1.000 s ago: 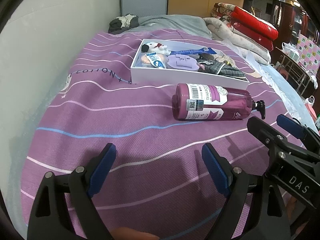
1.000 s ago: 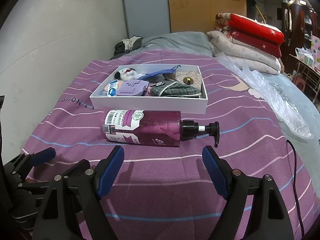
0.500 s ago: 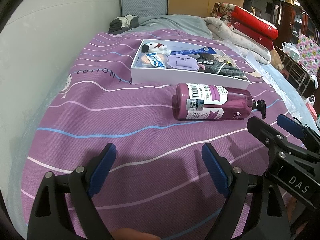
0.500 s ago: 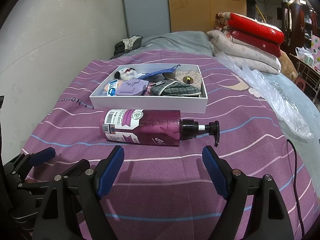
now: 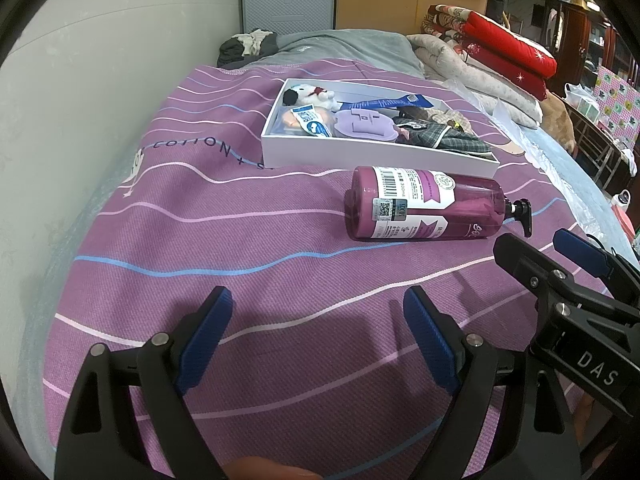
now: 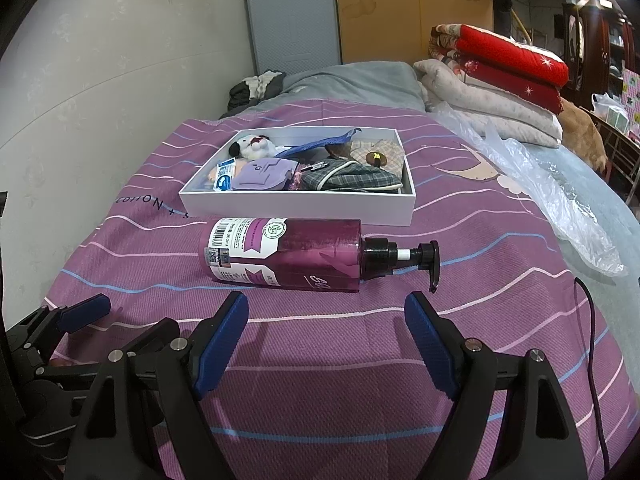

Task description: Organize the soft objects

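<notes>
A purple striped bedspread (image 6: pixel 320 380) covers the bed; ahead of both hand-held grippers sits a white box (image 6: pixel 296 208) packed with soft objects (image 6: pixel 348 178); a magenta pump bottle (image 6: pixel 288 254) lies on its side just beyond the right hand-held gripper (image 6: pixel 326 320), released and empty; the left hand-held gripper (image 5: pixel 318 316) is likewise released.

the white box (image 6: pixel 296 208) wall hides its soft items' lower parts.
</notes>
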A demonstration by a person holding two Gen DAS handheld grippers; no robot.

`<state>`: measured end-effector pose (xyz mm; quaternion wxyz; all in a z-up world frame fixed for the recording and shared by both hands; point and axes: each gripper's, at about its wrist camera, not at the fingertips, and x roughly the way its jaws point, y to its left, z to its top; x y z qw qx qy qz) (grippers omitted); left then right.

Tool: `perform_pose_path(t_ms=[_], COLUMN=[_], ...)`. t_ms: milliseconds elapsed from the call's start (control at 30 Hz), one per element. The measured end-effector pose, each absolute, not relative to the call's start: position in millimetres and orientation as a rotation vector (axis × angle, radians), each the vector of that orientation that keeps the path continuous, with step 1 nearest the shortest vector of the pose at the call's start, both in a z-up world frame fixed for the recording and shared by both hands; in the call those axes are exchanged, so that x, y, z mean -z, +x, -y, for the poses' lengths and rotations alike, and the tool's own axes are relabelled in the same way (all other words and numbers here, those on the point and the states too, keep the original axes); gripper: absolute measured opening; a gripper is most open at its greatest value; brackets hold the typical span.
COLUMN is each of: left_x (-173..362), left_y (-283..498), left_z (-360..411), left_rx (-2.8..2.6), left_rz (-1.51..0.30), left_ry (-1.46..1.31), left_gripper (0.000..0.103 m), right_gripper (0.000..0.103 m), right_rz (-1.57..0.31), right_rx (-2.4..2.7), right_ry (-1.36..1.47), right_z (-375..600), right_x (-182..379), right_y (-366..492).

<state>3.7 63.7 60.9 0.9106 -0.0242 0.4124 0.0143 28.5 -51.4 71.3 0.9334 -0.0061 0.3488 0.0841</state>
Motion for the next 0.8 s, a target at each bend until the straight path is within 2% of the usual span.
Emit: perform_pose_path(t_ms=[800], left_x=[-63.0], left_y=[3.2], left_z=[-62.9], left_rx=[-0.021], left_rz=[-0.845], left_ry=[-0.043], left_gripper=[0.083], right_gripper=[0.081], right_rz=[-0.714], right_rx=[-0.172], right_ry=[-0.012], right_z=[51.2], right_x=[-71.8], right_y=[28.8])
